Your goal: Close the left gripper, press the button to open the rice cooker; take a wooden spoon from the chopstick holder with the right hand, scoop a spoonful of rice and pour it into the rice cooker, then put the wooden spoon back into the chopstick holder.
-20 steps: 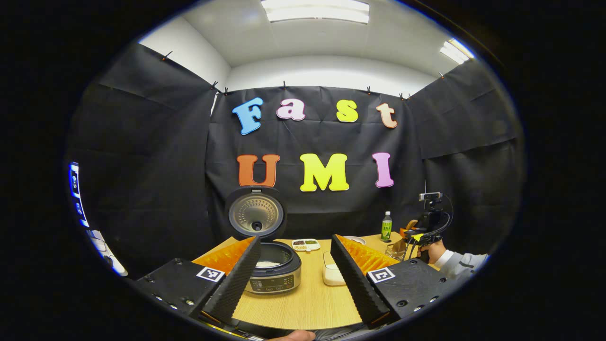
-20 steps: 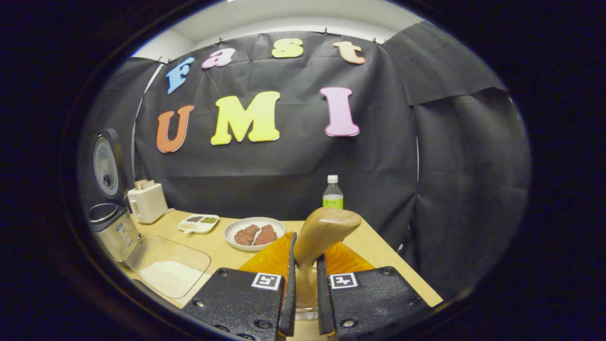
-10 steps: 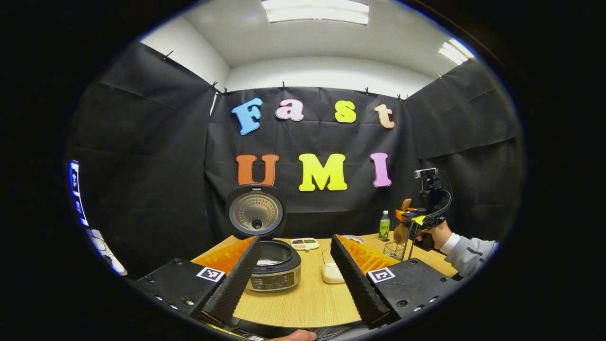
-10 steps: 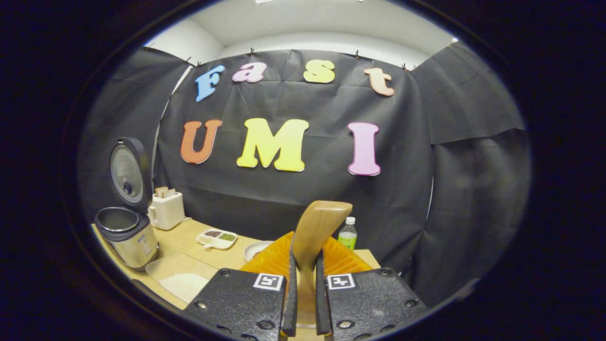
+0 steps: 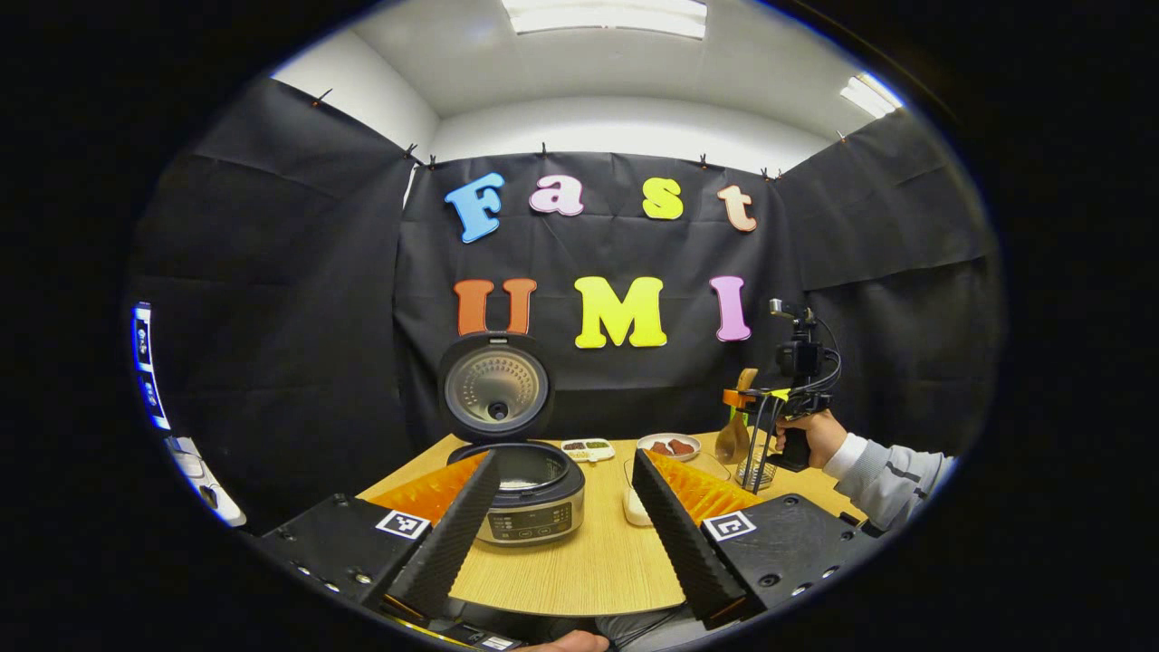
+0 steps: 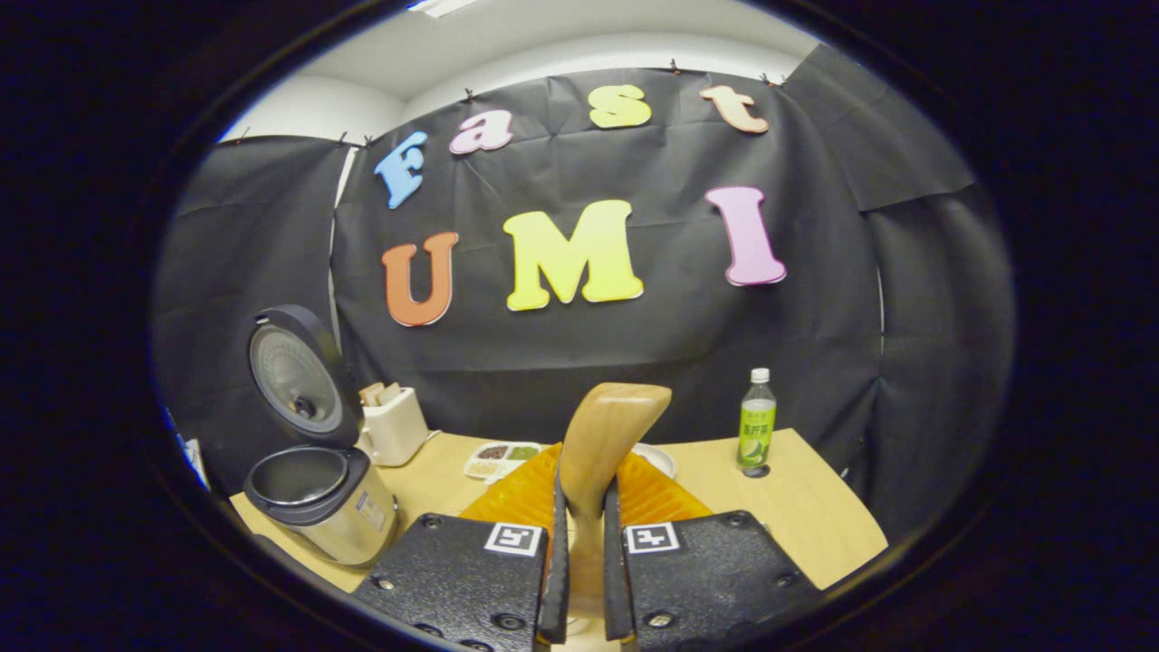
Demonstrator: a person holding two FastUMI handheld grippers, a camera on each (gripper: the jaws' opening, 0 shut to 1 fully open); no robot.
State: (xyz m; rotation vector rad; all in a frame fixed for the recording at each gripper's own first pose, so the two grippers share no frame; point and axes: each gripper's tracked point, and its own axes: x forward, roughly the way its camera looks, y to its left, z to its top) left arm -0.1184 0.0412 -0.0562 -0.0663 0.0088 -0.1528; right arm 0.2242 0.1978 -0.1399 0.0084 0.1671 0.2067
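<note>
The rice cooker (image 5: 530, 493) is sitting on the table (image 5: 589, 561) with its lid (image 5: 495, 388) standing straight up behind the open pot. In the left gripper view the left gripper (image 5: 566, 525) is hovering in front of the rice cooker with its fingers (image 5: 448, 539) spread wide, holding nothing.

To the right of the rice cooker, the right gripper (image 5: 756, 403) is being held in a hand (image 5: 806, 435) above the chopstick holder (image 5: 753, 471), a wire basket standing near the table's right edge. The wooden spoon (image 5: 735, 426) is hanging from that gripper, bowl end down, just left of the chopstick holder and clear of the table.

In the right gripper view the right gripper's fingers (image 6: 554, 552) are pressing narrowly on the wooden spoon's handle from both sides, the wood rising between them. The rice cooker is lying far to the left there, with a white toaster (image 6: 394, 426) just behind it, a small divided dish (image 6: 502, 453) further right and a green bottle (image 6: 756, 426) well to the right.

A clear container of rice (image 5: 634, 507) is resting just right of the rice cooker, and a plate (image 5: 668, 444) is sitting behind it.
</note>
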